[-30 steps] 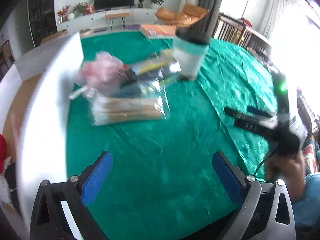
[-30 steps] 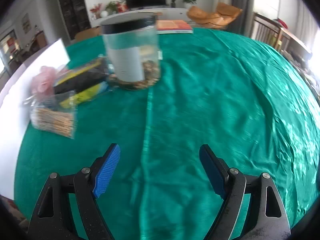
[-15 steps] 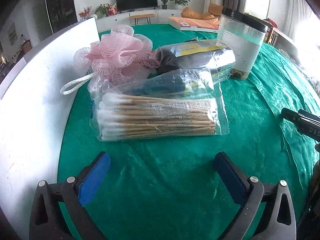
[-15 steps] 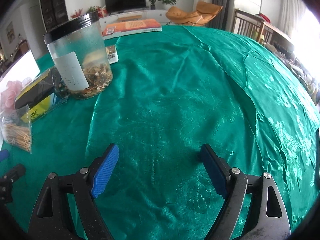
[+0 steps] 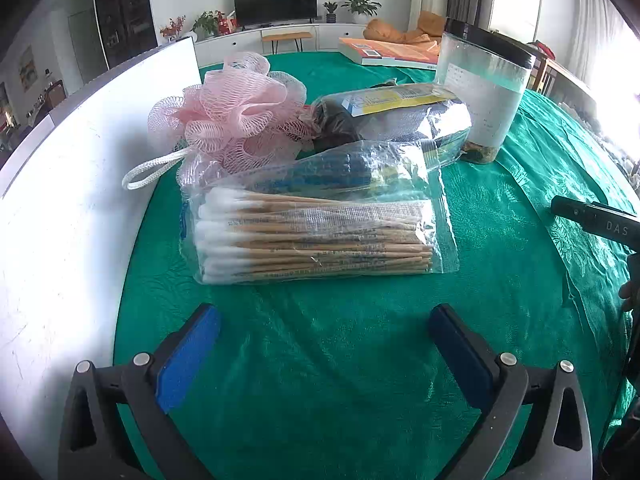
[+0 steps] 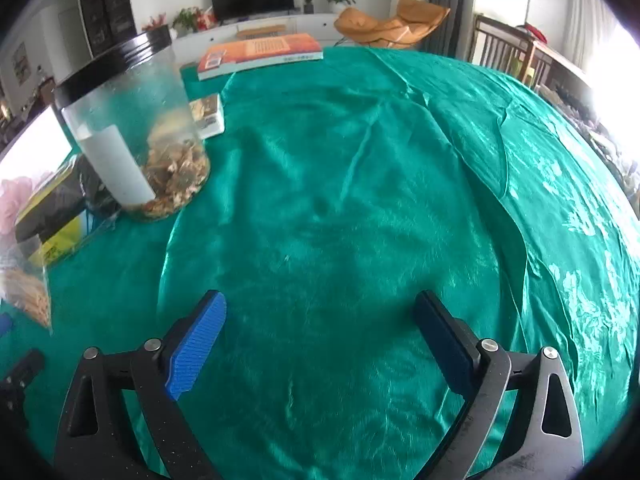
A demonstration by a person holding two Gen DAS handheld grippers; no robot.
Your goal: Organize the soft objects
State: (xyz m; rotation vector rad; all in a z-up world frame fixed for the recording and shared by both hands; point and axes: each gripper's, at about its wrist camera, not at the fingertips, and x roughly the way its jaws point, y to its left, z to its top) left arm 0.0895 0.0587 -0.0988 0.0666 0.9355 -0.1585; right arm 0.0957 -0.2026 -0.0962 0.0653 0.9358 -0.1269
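A clear bag of cotton swabs lies on the green cloth just ahead of my open, empty left gripper. Behind it lie a blue-and-yellow packet, a pink mesh bath pouf with a white loop, and a silver bag with dark contents. My right gripper is open and empty over bare green cloth, to the right of these things; the swab bag and pouf show at its left edge. The right gripper's finger shows at the right of the left wrist view.
A clear jar with a black lid stands right of the pile. A white board lines the table's left side. An orange book and a small box lie at the far edge.
My left gripper has moved closer to the pile and steadied, facing the swab bag. My right gripper has swung right, away from the jar, over bare cloth.
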